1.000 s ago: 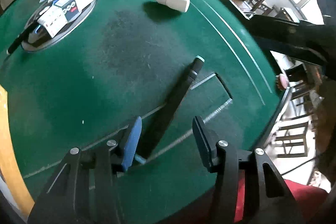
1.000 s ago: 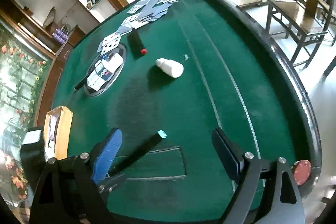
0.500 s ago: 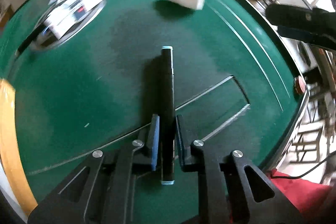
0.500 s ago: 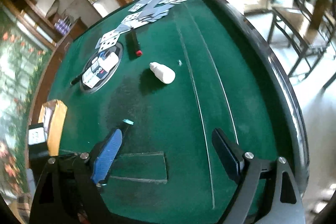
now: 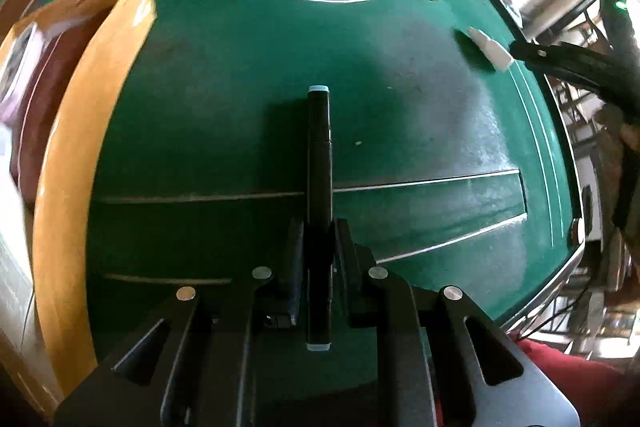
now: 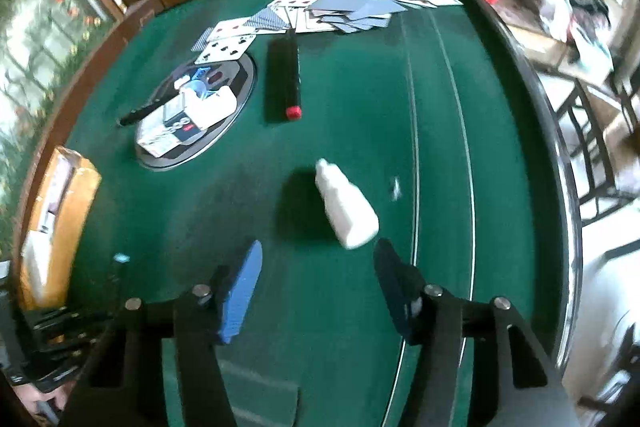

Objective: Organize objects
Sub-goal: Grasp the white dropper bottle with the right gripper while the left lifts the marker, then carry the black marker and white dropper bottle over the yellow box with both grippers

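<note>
Your left gripper (image 5: 319,247) was clenched on the black marker (image 5: 319,163) near its rear end, the long barrel jutting forward over the green table (image 5: 240,75), just beside the yellow box (image 5: 92,99). Your right gripper (image 6: 318,281) was closing with nothing between its jaws, the white bottle (image 6: 346,205) lying just ahead of it on that table. Both looked light, stiff and smooth, so I'd judge the bottle best taken across its wide body.
</note>
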The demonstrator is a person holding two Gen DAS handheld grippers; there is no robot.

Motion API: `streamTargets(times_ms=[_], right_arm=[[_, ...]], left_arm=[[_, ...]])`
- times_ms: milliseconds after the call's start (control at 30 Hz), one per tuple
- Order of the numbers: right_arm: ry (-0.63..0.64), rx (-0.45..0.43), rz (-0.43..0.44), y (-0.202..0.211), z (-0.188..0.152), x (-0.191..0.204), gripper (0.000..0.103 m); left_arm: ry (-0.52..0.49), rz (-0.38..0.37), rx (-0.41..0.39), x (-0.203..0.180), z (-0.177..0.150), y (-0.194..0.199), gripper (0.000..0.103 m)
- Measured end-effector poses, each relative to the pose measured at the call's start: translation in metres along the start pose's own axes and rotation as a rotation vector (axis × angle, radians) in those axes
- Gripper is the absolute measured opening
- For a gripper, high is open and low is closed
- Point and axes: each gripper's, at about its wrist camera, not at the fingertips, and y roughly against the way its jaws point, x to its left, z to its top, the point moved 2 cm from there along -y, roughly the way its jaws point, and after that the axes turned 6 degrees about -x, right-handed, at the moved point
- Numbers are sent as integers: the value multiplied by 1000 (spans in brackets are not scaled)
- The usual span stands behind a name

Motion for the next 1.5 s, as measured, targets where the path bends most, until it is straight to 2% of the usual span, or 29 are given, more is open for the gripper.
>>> streamTargets(times_ms=[33,100,167,300,433,767,933,1500], right_arm=[[24,13,-15,-10,6,1,55],[56,49,-46,-29,13,1,40],[63,89,-55,-46,16,-1,32],[96,81,-78,-52,16,3,27],[106,71,-88,-48,10,9,26],[96,89,125,-28,-39,65,26],[93,68,192,-10,-46,89,26],[88,61,193,5,-61,116,26]], left_arm=[[9,4,-1,-1,-4,0,14],[19,9,-2,8,-4,4,14],[24,14,0,11,-5,7,14],[33,16,10,13,-4,6,14],[3,43,38,12,-1,6,15],[-69,96,72,0,14,-5,14],[-52,42,48,2,11,-3,14],[-4,-30,-21,13,13,38,14]])
